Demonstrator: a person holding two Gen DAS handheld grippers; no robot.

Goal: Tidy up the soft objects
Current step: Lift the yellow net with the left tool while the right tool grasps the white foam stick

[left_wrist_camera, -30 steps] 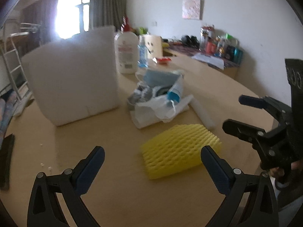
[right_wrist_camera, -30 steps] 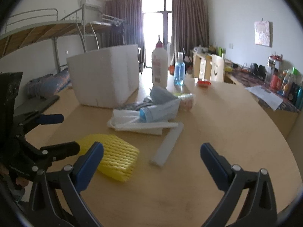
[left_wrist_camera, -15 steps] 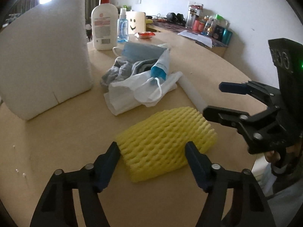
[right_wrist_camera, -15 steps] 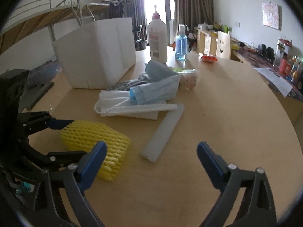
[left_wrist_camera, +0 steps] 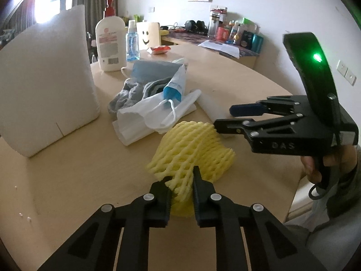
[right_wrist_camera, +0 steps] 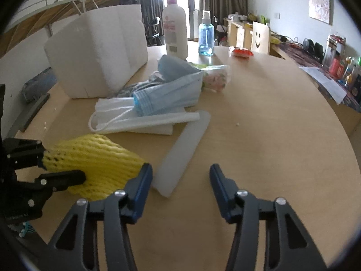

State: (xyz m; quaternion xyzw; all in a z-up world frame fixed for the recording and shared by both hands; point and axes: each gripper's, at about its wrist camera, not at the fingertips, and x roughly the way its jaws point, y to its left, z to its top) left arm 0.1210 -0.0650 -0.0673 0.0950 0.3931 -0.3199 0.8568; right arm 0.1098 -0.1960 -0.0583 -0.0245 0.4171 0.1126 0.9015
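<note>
Yellow foam netting (left_wrist_camera: 191, 151), flat on the table (left_wrist_camera: 67, 169) a second ago, now bunches up because your left gripper (left_wrist_camera: 181, 186) is closing on its near end, pads already pinching it. Your right gripper (right_wrist_camera: 178, 178) is closing too, nothing between its jaws yet; one finger touches the netting's other end. The sleeve looks secured for sorting.

Yellow foam net (left_wrist_camera: 194, 144), bunched and squeezed at one end, beside white masks (left_wrist_camera: 153, 113) on the table (left_wrist_camera: 67, 169).
</note>
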